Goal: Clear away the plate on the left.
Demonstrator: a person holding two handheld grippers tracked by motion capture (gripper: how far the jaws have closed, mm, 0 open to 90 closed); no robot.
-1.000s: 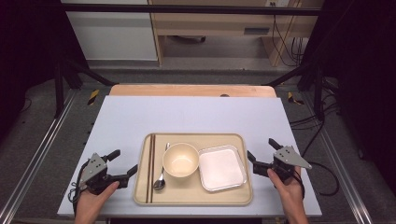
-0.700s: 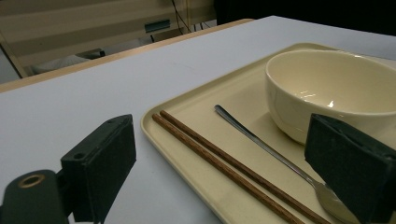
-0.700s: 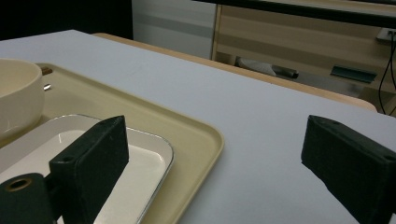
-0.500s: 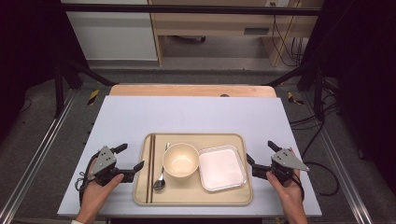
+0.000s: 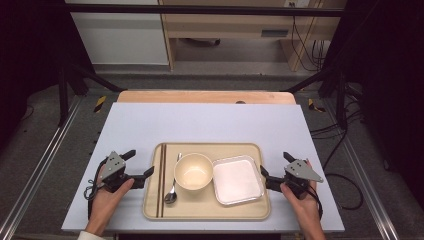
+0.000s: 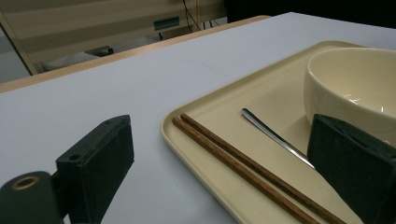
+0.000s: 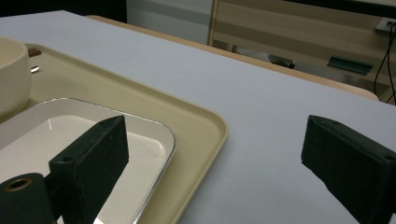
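Note:
A beige tray (image 5: 200,207) lies near the table's front edge. On it, from left to right, are brown chopsticks (image 5: 161,180), a metal spoon (image 5: 172,187), a cream bowl (image 5: 193,171) and a white square plate (image 5: 237,180). My left gripper (image 5: 139,162) is open at the tray's left side. In the left gripper view its jaws straddle the tray rim (image 6: 196,135), beside the chopsticks (image 6: 243,163) and the spoon handle (image 6: 275,137). My right gripper (image 5: 275,164) is open at the tray's right side, one jaw over the plate (image 7: 70,135), the other over bare table.
The pale table top (image 5: 200,125) stretches beyond the tray to a wooden strip (image 5: 205,96) at its far edge. Dark frame posts (image 5: 62,75) stand at the table's corners. A cable (image 5: 345,187) trails off the right side.
My left gripper has moved right and forward up to the tray's left rim. My right gripper has edged slightly left toward the tray's right rim. Both stay open.

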